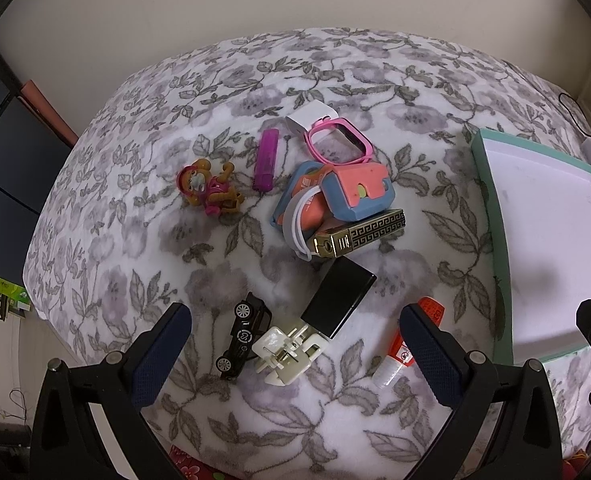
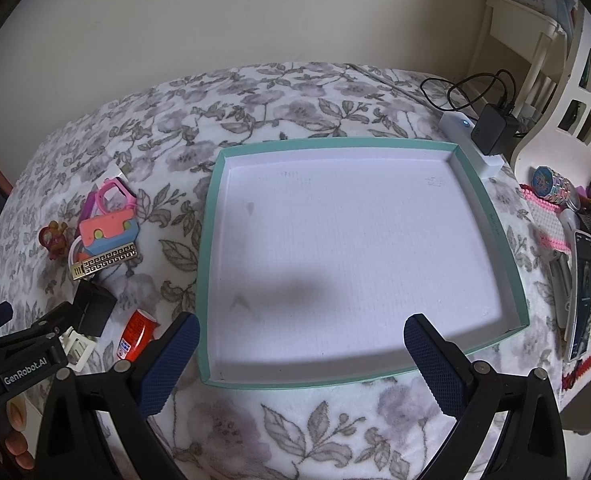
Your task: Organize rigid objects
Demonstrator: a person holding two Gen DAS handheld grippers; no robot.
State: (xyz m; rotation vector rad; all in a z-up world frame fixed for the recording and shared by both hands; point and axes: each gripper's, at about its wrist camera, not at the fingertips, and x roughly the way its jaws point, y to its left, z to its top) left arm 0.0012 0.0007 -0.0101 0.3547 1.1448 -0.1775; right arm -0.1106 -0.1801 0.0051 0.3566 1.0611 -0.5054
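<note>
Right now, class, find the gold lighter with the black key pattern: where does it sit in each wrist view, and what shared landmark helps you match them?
Left wrist view: the gold lighter lies just right of centre, under the pink-and-blue case.
Right wrist view: the lighter is at far left, mid-height, again under that case.
Shared landmark: the teal-rimmed tray, to the lighter's right in both.
</note>
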